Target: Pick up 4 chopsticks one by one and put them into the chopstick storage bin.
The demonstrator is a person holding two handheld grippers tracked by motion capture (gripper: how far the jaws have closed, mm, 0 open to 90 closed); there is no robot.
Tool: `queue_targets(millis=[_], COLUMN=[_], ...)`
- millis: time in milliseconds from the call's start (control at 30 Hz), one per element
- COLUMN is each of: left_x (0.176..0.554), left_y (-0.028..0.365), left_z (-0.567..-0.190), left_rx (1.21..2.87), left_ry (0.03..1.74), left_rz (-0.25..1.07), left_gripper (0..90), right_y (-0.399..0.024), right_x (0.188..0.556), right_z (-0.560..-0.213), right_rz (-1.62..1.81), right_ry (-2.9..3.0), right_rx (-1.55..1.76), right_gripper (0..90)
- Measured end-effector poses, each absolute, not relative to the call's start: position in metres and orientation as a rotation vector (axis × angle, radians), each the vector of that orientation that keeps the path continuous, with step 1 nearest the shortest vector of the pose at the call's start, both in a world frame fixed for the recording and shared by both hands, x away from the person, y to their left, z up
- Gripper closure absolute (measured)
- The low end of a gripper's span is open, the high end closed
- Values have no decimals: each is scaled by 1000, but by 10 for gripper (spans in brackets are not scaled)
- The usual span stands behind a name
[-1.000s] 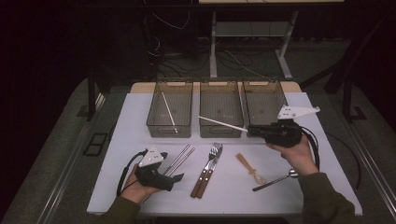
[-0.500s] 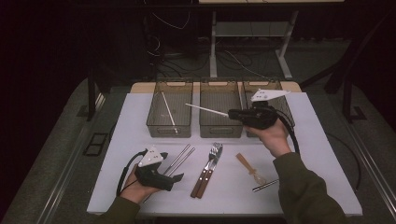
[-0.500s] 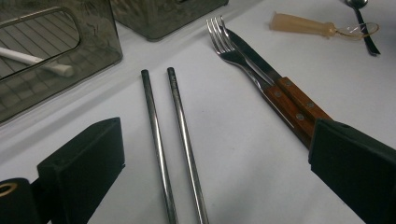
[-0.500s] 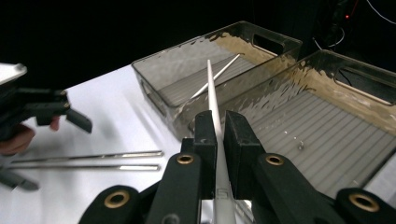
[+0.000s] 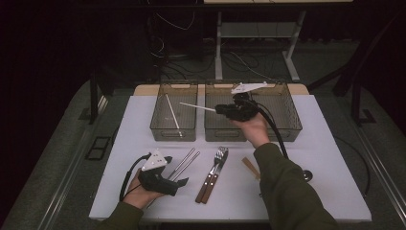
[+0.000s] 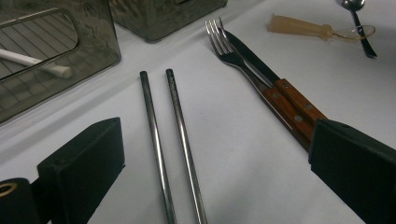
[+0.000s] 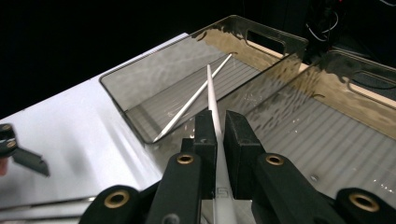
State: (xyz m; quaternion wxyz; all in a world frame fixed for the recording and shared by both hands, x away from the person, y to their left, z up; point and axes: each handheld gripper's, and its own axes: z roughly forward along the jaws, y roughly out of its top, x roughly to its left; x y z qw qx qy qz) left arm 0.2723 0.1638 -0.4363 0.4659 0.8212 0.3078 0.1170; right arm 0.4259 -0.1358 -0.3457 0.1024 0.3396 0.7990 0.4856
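Since a second ago, the right hand-held gripper [image 5: 218,109] has carried the white chopstick [image 5: 197,106] leftward from the right bin to above the middle bin [image 5: 253,132]; the left hand-held gripper [image 5: 178,184] has stayed put. Three bins stand in a row, and the left bin [image 5: 173,130] holds one white chopstick already. Two metal chopsticks [image 6: 173,140], one fork [image 6: 224,44], one knife and one spoon lie on the surface [image 5: 325,143]. The right hand-held gripper's jaws clamp the chopstick, which juts toward nine o'clock over the left bin. The left hand-held gripper's jaws stand wide apart, empty.
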Motion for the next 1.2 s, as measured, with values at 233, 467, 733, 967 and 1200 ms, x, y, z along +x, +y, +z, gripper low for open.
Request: queue_targets(millis=[233, 467, 733, 967, 1200], left_x=[273, 273, 273, 274, 275], left_y=[164, 164, 165, 165, 166], left_z=[-436, -436, -435, -435, -434], left_rx=[2009, 2006, 2004, 1995, 1991], left_ry=[747, 743, 741, 744, 740], left_rz=[284, 281, 280, 277, 275], left_gripper=[22, 22, 22, 22, 23], right_y=[-101, -66, -37, -23, -8], right_x=[444, 459, 472, 483, 491], right_z=[-353, -356, -362, -363, -365], right_rz=[1356, 1285, 1224, 1196, 1164], right_ry=[2382, 2407, 2400, 2369, 2354], right_rx=[1012, 1002, 1011, 1037, 1049], right_gripper=[843, 843, 843, 843, 842])
